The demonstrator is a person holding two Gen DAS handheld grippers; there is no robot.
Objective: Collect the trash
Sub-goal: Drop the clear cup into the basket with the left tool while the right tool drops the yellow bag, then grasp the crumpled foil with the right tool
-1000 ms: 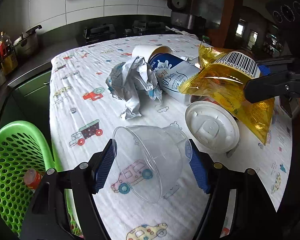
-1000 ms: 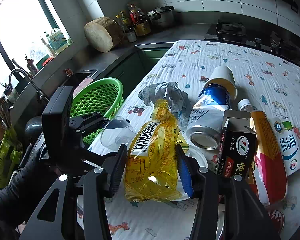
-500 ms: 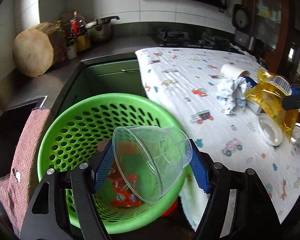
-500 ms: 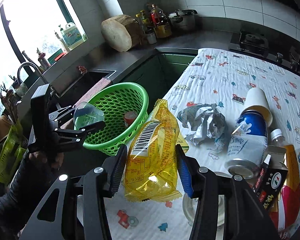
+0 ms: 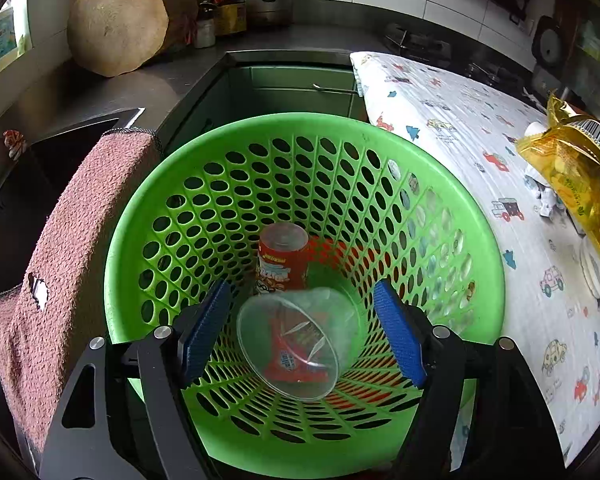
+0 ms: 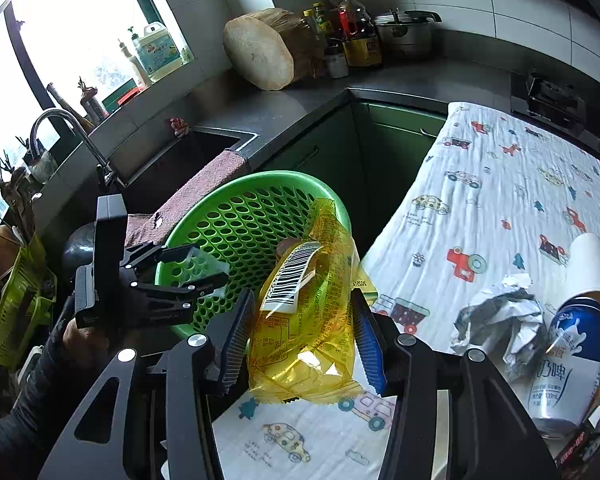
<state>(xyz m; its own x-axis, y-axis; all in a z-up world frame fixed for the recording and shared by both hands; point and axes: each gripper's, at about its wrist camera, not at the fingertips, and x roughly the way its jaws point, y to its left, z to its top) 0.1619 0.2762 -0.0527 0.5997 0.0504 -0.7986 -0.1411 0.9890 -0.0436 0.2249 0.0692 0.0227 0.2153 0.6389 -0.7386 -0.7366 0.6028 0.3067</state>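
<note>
My left gripper [image 5: 300, 328] hangs over the green perforated basket [image 5: 476, 248] with its jaws open. A clear plastic cup [image 5: 296, 344] sits loose between and below the blue pads, inside the basket, above a red can [image 5: 282, 260] and a red wrapper. My right gripper [image 6: 304, 340] is shut on a yellow transparent snack bag [image 6: 308, 320] with a barcode, held at the table's left edge beside the basket [image 6: 236, 216]. The bag also shows in the left wrist view [image 5: 572, 184]. The left gripper shows in the right wrist view [image 6: 188, 268].
The table [image 6: 492, 200] has a white cloth with car prints. On it lie crumpled paper [image 6: 500, 320], a paper cup [image 6: 592, 264] and a blue-white can [image 6: 568, 364]. A pink towel [image 5: 68, 248] hangs over the sink edge left of the basket. A wooden block [image 6: 260, 48] stands on the counter.
My left gripper swung from the table to above the basket and opened, letting go of the clear cup, which dropped in. My right gripper carried the yellow bag left toward the basket.
</note>
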